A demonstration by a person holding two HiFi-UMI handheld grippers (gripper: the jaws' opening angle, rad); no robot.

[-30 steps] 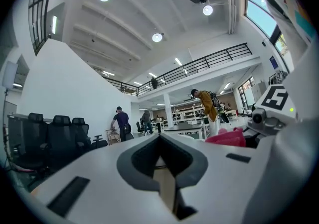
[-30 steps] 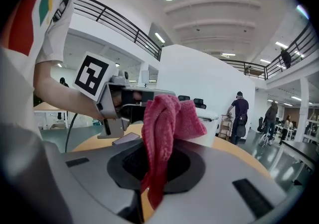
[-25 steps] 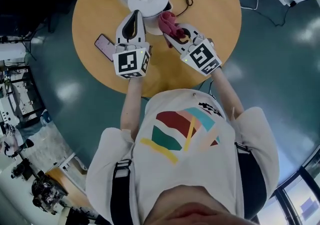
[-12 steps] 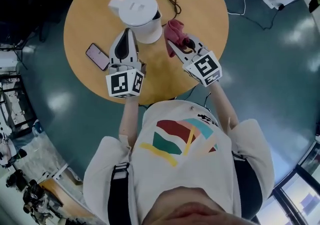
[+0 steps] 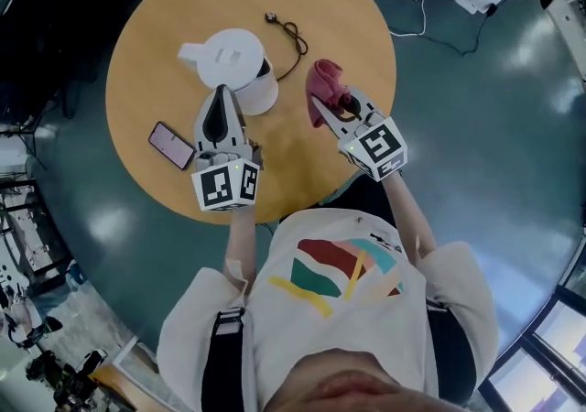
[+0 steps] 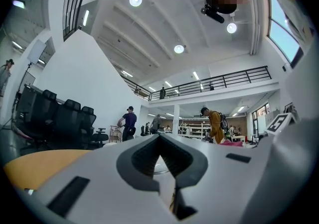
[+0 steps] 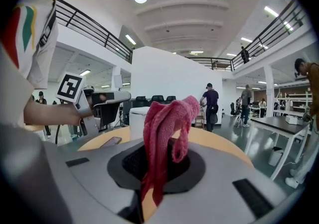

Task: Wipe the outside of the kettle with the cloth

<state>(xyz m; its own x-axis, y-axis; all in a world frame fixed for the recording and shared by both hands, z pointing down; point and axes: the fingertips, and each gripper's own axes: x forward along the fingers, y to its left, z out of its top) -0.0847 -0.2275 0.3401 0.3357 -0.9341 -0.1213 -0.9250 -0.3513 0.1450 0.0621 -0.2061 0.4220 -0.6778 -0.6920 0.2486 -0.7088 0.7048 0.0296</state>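
On the round table (image 5: 352, 26), a phone (image 5: 171, 145) lies far left. The left gripper (image 5: 220, 95), jaws together and empty, points at the near side of the white kettle (image 5: 229, 60). Right of the kettle and apart from it, the right gripper (image 5: 322, 110) clamps the red cloth (image 5: 325, 82).
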